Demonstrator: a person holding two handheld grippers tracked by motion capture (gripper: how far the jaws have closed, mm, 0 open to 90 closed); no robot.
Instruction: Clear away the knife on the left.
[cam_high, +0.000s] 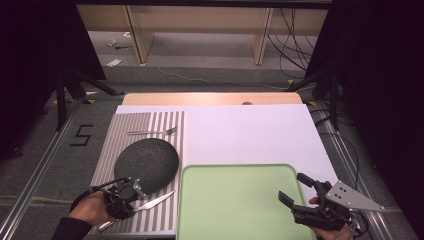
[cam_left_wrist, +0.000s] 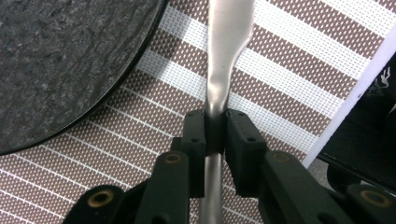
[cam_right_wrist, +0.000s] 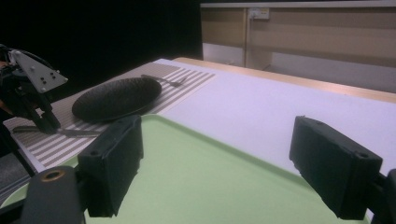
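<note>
Left gripper (cam_high: 124, 196) has its jaws clamped on the knife (cam_left_wrist: 223, 70) handle, the blade lying on the striped placemat (cam_high: 150, 125) just beside the dark plate (cam_high: 147, 160), pointing toward the green tray (cam_high: 240, 200); right gripper (cam_high: 300, 192) hangs wide open, empty, over the tray's right edge.

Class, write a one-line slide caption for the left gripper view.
Left claw shut on a knife handle above a striped mat, beside a dark plate.
</note>
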